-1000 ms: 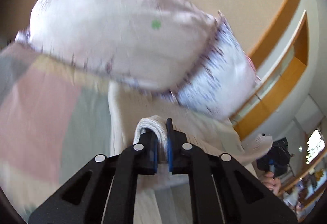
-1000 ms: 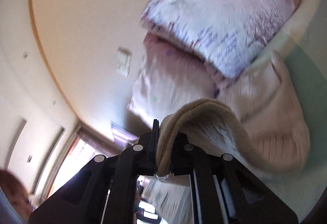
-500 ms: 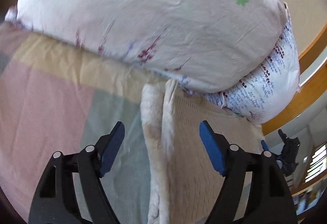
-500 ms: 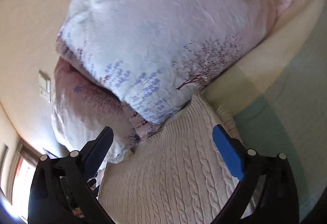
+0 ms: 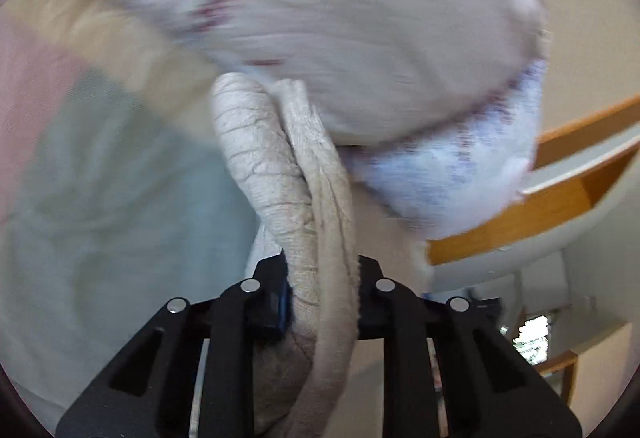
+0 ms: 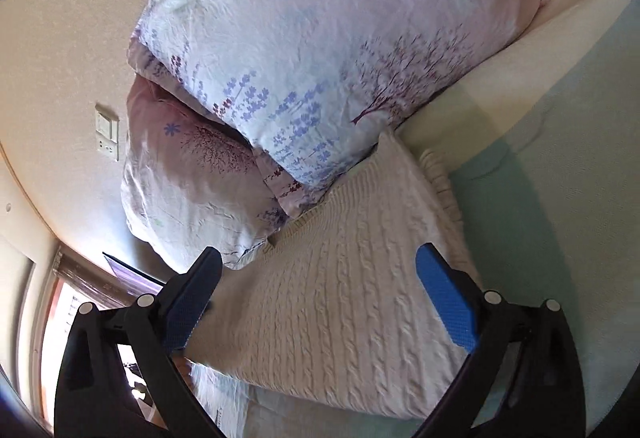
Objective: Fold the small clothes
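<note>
A cream cable-knit sweater (image 6: 340, 310) lies folded on the bed, its far edge against the floral pillows (image 6: 320, 46). My right gripper (image 6: 320, 302) is open and empty, its blue-padded fingers (image 6: 444, 298) spread just above the sweater. In the left wrist view, my left gripper (image 5: 322, 302) is shut on a bunched edge of the sweater (image 5: 280, 174), which runs from the jaws up toward the pillow (image 5: 360, 30). That view is blurred by motion.
The bedsheet has pale green (image 6: 560, 158), pink (image 5: 24, 86) and cream (image 5: 100, 34) blocks. Two stacked pillows lean against the beige wall, which carries a switch plate (image 6: 107, 134). A wooden rail (image 5: 540, 198) stands to the right. A window (image 6: 60, 318) shows at lower left.
One second ago both grippers held the sweater; half a second ago both were open. Now the left gripper has shut on the sweater's edge again. The right stays open, barely moved.
</note>
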A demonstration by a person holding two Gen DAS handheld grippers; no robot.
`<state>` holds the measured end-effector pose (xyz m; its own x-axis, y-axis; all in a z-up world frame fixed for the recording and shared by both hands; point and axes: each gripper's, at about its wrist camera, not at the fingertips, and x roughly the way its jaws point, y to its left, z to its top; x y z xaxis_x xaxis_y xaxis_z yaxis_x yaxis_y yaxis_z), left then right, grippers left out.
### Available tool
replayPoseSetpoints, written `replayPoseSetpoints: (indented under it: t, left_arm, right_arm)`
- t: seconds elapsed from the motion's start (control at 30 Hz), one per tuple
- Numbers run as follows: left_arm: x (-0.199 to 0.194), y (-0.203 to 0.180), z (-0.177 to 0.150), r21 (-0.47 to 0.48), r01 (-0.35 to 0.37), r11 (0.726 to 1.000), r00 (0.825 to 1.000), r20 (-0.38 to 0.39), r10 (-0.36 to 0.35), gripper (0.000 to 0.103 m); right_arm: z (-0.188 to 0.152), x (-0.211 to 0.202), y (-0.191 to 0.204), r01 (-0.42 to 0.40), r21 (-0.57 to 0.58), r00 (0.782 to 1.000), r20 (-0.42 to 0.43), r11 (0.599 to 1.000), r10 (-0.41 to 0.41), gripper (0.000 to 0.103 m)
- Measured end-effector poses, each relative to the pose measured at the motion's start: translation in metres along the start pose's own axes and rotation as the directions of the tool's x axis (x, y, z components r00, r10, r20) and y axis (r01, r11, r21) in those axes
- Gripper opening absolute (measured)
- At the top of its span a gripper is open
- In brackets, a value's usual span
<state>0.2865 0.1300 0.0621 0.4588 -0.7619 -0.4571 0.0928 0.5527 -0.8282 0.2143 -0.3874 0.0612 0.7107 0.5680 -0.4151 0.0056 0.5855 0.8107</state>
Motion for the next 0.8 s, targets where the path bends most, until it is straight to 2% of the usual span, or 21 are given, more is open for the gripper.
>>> replayPoseSetpoints:
  t: [0.1,0.17,0.2,0.27,0.3,0.33,0.37,0.4,0.43,0.47,0.5,0.53,0.57,0.6,0.63,0.67,0.73,0.8]
  left_arm:
    - [0.033,-0.074,-0.004,0.086,0.132,0.987,0.991,-0.034,-0.130,0.020]
    - [0.080,-0.120,-0.015,0.129,0.228,0.965,0.972,-0.090,-0.218,0.020]
    - [0.105,-0.135,-0.021,0.119,0.277,0.954,0.957,-0.120,-0.263,0.021]
    - [0.173,-0.151,-0.036,-0.009,0.405,0.914,0.891,-0.219,-0.397,0.033]
    - [0.202,-0.153,-0.042,-0.096,0.444,0.891,0.850,-0.268,-0.453,0.047]
    - [0.223,-0.150,-0.048,-0.178,0.461,0.869,0.820,-0.290,-0.494,0.047]
    - [0.233,-0.146,-0.054,-0.226,0.459,0.859,0.809,-0.293,-0.509,0.047]
    - [0.229,-0.143,-0.055,-0.209,0.458,0.864,0.816,-0.287,-0.502,0.050]
    - [0.218,-0.141,-0.053,-0.165,0.453,0.876,0.834,-0.269,-0.482,0.062]
    - [0.196,-0.136,-0.050,-0.083,0.423,0.903,0.875,-0.222,-0.430,0.070]
    - [0.172,-0.130,-0.046,0.001,0.363,0.932,0.920,-0.161,-0.359,0.084]
    - [0.154,-0.124,-0.045,0.062,0.300,0.952,0.950,-0.114,-0.292,0.089]
    - [0.138,-0.117,-0.044,0.120,0.204,0.972,0.978,-0.077,-0.196,0.090]
    - [0.130,-0.110,-0.043,0.147,0.121,0.982,0.991,-0.074,-0.111,0.090]
    - [0.128,-0.101,-0.045,0.150,0.044,0.988,0.995,-0.094,-0.030,0.090]
    - [0.133,-0.094,-0.049,0.141,0.008,0.990,0.993,-0.120,0.009,0.090]
    - [0.142,-0.080,-0.060,0.137,-0.039,0.990,0.979,-0.191,0.065,0.090]
    - [0.156,-0.079,-0.074,0.175,-0.056,0.983,0.965,-0.243,0.098,0.090]
  right_arm:
    - [0.002,-0.024,-0.003,0.032,-0.024,0.998,0.054,0.999,-0.030,0.099]
    - [0.006,-0.038,-0.006,0.057,-0.018,0.993,0.104,0.998,-0.055,0.099]
    - [0.008,-0.041,-0.008,0.062,-0.011,0.991,0.118,0.998,-0.060,0.099]
    - [0.015,-0.046,-0.013,0.088,-0.007,0.986,0.142,0.996,-0.086,0.099]
    - [0.018,-0.046,-0.016,0.105,-0.009,0.985,0.142,0.994,-0.103,0.099]
    - [0.023,-0.045,-0.019,0.129,-0.011,0.983,0.130,0.992,-0.126,0.099]
    - [0.028,-0.043,-0.024,0.146,-0.005,0.984,0.104,0.989,-0.145,0.099]
    - [0.031,-0.042,-0.027,0.151,0.002,0.985,0.079,0.989,-0.151,0.099]
    - [0.036,-0.042,-0.032,0.142,0.017,0.989,0.042,0.990,-0.143,0.099]
    - [0.039,-0.040,-0.036,0.125,0.027,0.992,0.010,0.992,-0.126,0.100]
    - [0.042,-0.038,-0.040,0.107,0.031,0.994,-0.024,0.994,-0.106,0.100]
    - [0.046,-0.032,-0.044,0.101,0.035,0.993,-0.064,0.994,-0.098,0.100]
    - [0.048,-0.025,-0.046,0.103,0.036,0.990,-0.102,0.994,-0.099,0.100]
    - [0.050,-0.017,-0.048,0.111,0.038,0.985,-0.138,0.993,-0.105,0.100]
    - [0.051,-0.005,-0.050,0.122,0.040,0.977,-0.181,0.992,-0.113,0.100]
    - [0.051,0.005,-0.051,0.135,0.038,0.968,-0.216,0.990,-0.124,0.100]
    - [0.049,0.018,-0.051,0.155,0.031,0.957,-0.254,0.987,-0.143,0.100]
    - [0.044,0.026,-0.050,0.159,0.012,0.949,-0.276,0.987,-0.150,0.099]
